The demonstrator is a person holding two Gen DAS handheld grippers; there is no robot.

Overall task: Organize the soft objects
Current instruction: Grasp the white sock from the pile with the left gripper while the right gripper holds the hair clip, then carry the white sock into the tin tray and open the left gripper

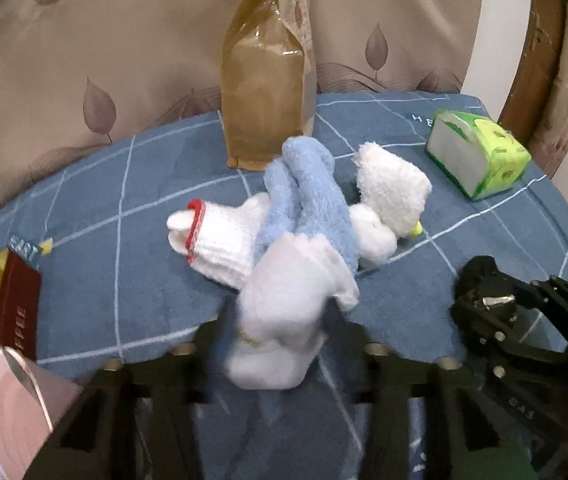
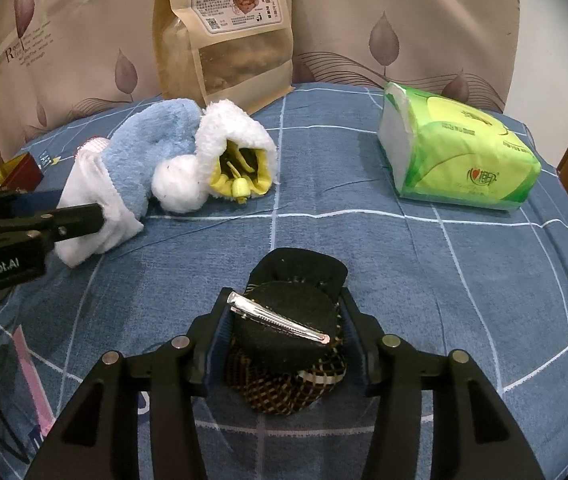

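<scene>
Presently, item one: blue-and-white sock [image 1: 284,320], white cuff end nipped between the fingers of my left tongs [image 1: 280,356], its blue length trailing away across the blue checked cloth [image 1: 104,208] toward the far side.

Item two: black hair accessory [image 2: 288,332] with a silver clip [image 2: 280,318], clamped in my right tongs [image 2: 284,344], low over the near middle of the cloth.

Item three: white sock with red trim [image 1: 212,236], lying left of the blue one and touching it.

Item four: fluffy white pouch [image 2: 232,144] with yellow lining, right of the blue sock, mouth turned toward my right side.

Surroundings: green tissue pack [image 2: 456,156] at far right; brown paper bag [image 2: 224,28] standing at the far edge; a dark red box [image 1: 18,304] at near left.

Step in hand, as I judge it: sock gripped, sorting begun. Next move calls for lifting it free of the heap without dragging its neighbours.

Unclear: my left fingertips are blurred, the sock's far end is buried in the pile, and the near-left clutter is cut off by the frame.
</scene>
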